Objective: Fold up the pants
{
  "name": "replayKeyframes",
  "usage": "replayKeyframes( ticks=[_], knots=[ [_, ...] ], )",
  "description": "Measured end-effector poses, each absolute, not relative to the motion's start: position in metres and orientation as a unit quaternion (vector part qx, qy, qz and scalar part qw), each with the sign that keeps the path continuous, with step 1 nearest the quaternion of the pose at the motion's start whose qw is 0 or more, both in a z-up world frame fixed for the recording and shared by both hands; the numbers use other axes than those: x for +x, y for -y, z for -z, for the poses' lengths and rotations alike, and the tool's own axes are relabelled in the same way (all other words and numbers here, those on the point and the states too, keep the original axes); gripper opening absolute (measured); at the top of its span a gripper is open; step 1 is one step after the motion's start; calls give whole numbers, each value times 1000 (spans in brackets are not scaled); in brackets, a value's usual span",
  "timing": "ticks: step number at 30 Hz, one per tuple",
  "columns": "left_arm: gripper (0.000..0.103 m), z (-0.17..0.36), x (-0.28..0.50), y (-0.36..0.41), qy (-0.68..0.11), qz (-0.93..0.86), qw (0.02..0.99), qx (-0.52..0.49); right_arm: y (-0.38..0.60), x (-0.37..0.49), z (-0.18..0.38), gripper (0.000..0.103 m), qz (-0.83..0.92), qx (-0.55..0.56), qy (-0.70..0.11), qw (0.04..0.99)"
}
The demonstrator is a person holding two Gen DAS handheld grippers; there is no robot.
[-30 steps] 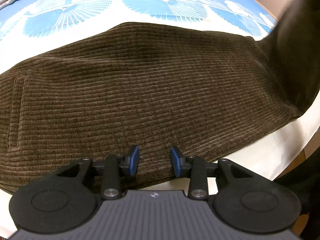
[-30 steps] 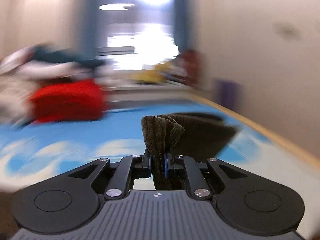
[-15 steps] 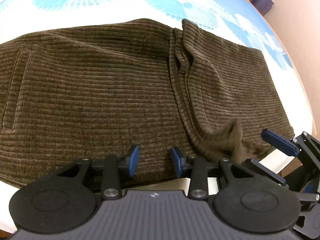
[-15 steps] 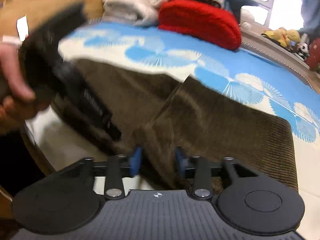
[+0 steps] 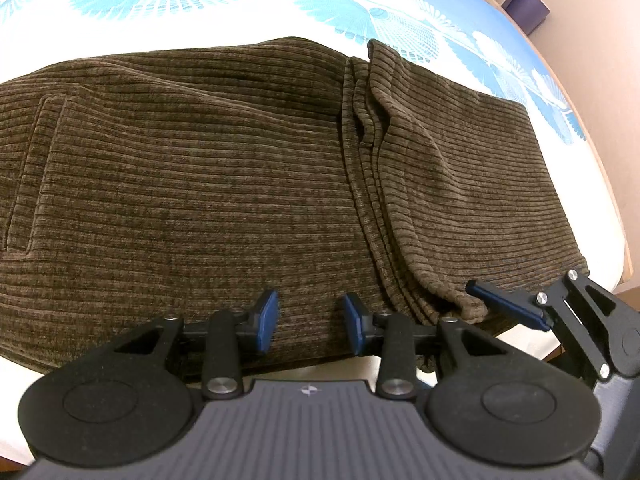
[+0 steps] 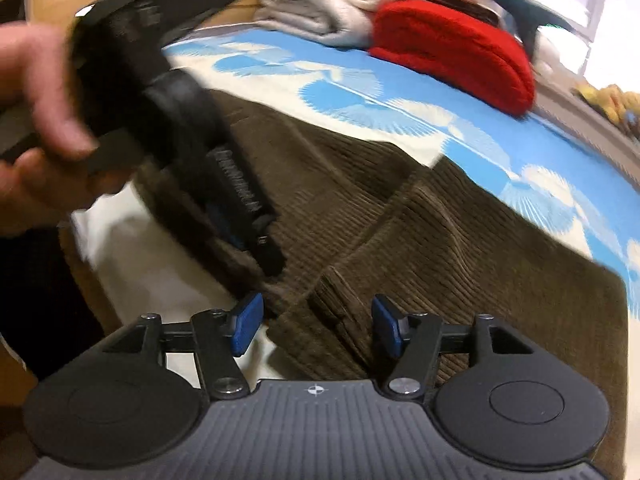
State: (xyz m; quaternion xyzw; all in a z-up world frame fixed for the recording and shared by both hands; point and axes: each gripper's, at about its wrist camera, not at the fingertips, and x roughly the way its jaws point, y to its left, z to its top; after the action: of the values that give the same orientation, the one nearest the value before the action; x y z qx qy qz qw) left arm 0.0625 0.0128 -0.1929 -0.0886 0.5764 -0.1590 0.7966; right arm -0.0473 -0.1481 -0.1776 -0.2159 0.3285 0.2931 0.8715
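**Both grippers released, corduroy pants folded over on bed**

Brown corduroy pants (image 5: 200,184) lie flat on the bed's blue-and-white fan-print sheet (image 5: 240,4); leg end is doubled back over the body, hem edge (image 5: 372,184) running across the middle; back pocket outline at the waist side, far left in the left wrist view. Left gripper (image 5: 308,322) at the near edge of the pants, jaws apart, nothing between them. Right gripper (image 6: 316,326) also spread wide, straddling the folded hem corner (image 6: 332,308) without pinching it; it shows beside the left gripper (image 5: 506,308). Red knit item (image 6: 452,52) and folded white laundry (image 6: 320,4) at the far end of the bed.
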Motion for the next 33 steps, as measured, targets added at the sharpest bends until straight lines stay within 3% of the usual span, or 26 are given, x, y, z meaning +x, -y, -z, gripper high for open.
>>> replayKeyframes(
  ticks=[4, 5, 7, 10, 15, 19, 22, 25, 33],
  knots=[
    [41, 193, 63, -11, -576, 156, 798, -86, 140, -51, 190, 56, -280, -300, -318, 855],
    [41, 193, 63, -10, -577, 156, 798, -85, 140, -50, 191, 49, -284, -301, -320, 852],
    [41, 193, 64, -11, -577, 156, 797, -87, 142, -46, 183, 38, -289, -289, -321, 854],
    [41, 194, 65, -13, -578, 157, 795, -94, 160, -33, 144, 34, -274, -220, -307, 885],
    [41, 194, 66, -15, -578, 159, 795, -94, 192, -14, 59, 34, -185, -111, -230, 949],
    [40, 194, 66, -20, -579, 159, 793, -101, 179, -26, 45, 34, -200, -100, -201, 954],
    [40, 193, 67, -25, -581, 155, 791, -113, 157, -31, 97, 40, -235, -125, -280, 922],
    [40, 191, 67, -32, -582, 148, 789, -129, 152, -28, 142, 37, -259, -138, -387, 874],
    [41, 165, 65, -31, -527, 159, 825, -131, 248, -15, 89, 48, -156, -31, -366, 917]
  ],
)
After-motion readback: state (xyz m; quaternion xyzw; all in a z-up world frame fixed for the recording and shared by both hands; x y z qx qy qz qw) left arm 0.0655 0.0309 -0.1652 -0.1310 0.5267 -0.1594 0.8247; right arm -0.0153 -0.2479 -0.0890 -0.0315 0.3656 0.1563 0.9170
